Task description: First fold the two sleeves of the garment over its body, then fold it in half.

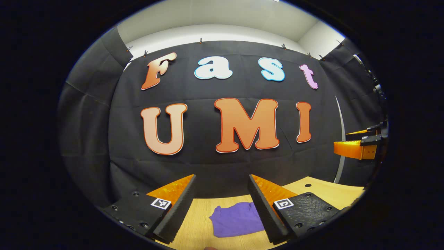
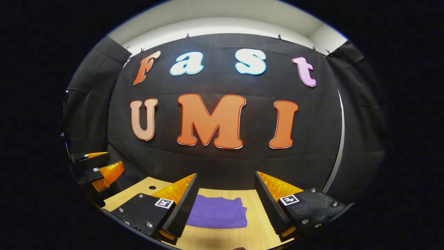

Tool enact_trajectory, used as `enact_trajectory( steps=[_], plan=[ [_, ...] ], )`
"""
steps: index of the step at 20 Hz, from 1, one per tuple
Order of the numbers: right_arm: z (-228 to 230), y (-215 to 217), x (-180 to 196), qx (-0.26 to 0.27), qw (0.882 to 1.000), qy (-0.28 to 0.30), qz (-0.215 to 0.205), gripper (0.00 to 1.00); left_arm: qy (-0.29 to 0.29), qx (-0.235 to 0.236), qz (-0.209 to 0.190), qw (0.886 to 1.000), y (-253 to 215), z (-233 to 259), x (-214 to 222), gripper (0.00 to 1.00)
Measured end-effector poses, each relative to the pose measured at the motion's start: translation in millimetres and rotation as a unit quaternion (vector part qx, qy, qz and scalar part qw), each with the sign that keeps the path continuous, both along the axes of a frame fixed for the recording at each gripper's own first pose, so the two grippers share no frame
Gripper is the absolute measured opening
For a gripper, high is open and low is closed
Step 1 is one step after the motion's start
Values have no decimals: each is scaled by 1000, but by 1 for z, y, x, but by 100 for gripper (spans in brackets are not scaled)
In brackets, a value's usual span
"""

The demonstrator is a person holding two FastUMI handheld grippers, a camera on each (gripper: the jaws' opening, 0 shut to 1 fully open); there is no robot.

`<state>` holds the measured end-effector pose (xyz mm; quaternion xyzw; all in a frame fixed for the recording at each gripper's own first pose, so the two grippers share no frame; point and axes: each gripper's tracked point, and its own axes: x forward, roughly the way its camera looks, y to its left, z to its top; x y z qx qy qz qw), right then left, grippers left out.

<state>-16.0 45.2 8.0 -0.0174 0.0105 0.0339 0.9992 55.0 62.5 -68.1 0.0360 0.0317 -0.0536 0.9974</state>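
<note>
A purple garment (image 1: 237, 219) lies folded into a compact patch on the wooden table (image 1: 197, 222). In the left gripper view it sits below and between the fingers of my left gripper (image 1: 222, 180), which stands open and holds nothing, raised above the table. In the right gripper view the same garment (image 2: 218, 212) lies beneath my right gripper (image 2: 226, 178), also open and not touching the cloth. The right gripper (image 1: 360, 144) shows at the far right of the left gripper view, and the left gripper (image 2: 95, 170) at the far left of the right gripper view.
The wooden table (image 2: 256, 229) has a small round hole (image 1: 307, 185) near its back edge, also seen as a hole (image 2: 152, 187) in the right gripper view. The booth's black cloth wall (image 1: 222, 163) stands close behind the table.
</note>
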Motion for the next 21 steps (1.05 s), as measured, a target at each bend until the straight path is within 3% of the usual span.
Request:
enact_trajectory(
  steps=[5, 21],
  plan=[
    [3, -11, -7, -1, 1000, -1, 17, 95, 14, -6, 24, 1000, -4, -6, -5, 92],
    [3, -87, -30, 1, 1000, -6, 8, 95, 19, -8, 18, 1000, -71, 2, -17, 92]
  ],
)
